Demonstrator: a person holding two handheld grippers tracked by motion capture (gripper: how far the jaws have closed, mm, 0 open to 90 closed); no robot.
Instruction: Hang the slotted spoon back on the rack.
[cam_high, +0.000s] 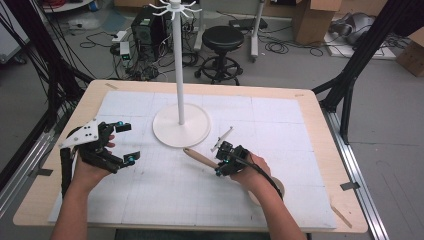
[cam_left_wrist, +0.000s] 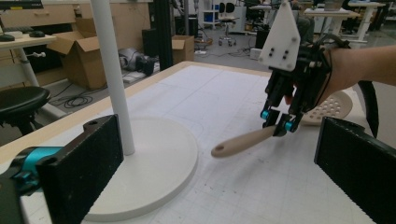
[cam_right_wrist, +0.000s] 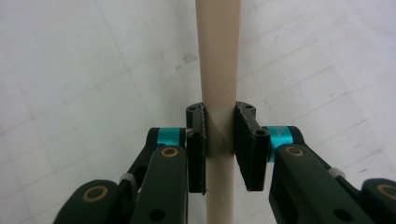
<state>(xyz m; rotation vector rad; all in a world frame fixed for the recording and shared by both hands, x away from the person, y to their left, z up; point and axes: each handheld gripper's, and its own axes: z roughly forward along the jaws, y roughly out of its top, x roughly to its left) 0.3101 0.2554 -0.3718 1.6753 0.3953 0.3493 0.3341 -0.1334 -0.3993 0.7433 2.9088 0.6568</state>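
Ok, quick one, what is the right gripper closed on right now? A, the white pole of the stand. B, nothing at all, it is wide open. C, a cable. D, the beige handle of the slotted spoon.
D: in the right gripper view the right gripper has both jaws pressed against the beige handle of the slotted spoon, and the left gripper view shows it gripping that handle beside the white stand.
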